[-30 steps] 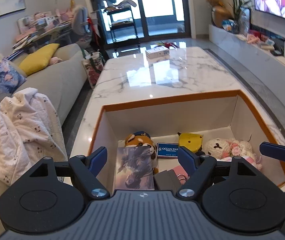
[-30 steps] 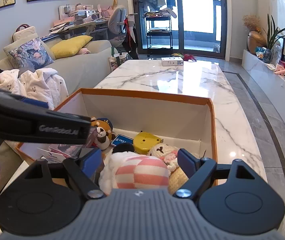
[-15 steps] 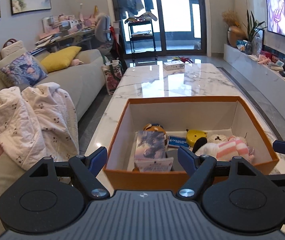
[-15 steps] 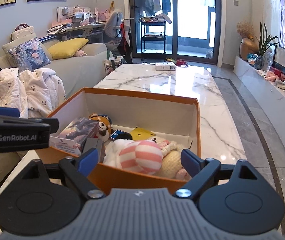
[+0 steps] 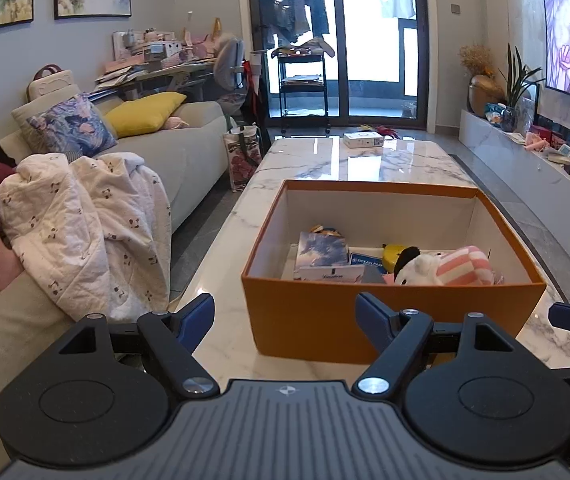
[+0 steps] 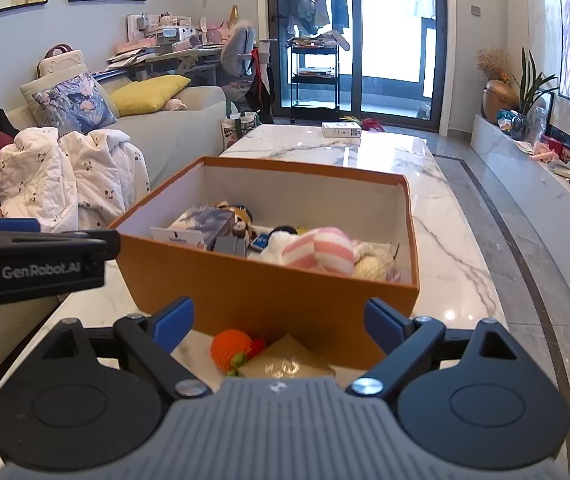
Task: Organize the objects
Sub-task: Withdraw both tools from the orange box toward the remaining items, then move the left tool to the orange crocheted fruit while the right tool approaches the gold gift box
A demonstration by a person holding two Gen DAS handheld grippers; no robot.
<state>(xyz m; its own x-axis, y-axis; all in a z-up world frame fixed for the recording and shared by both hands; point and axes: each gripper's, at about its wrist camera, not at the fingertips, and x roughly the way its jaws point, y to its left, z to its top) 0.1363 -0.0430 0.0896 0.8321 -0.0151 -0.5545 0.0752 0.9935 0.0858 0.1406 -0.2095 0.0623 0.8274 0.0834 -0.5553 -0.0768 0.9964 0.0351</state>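
An orange box (image 5: 389,320) (image 6: 269,300) stands on the marble table (image 5: 349,160) (image 6: 441,216). It holds a pink-striped plush (image 5: 461,266) (image 6: 321,250), a blue picture box (image 5: 321,250) (image 6: 205,220), a yellow toy (image 5: 393,250) and other small items. An orange crocheted fruit (image 6: 231,350) and a beige packet (image 6: 285,362) lie on the table in front of the box, between my right gripper's fingers. My left gripper (image 5: 285,316) is open and empty, short of the box. My right gripper (image 6: 279,314) is open and empty above the fruit and packet.
A grey sofa (image 5: 173,152) with cushions and a white quilt (image 5: 81,224) runs along the left. A small white box (image 5: 363,140) sits at the table's far end. A TV bench (image 5: 525,160) lines the right wall. The left gripper's body shows in the right wrist view (image 6: 37,264).
Both grippers have pulled back out of the box toward the table's near end. The pink-striped plush now lies in the box. The fruit and packet have come into the right view.
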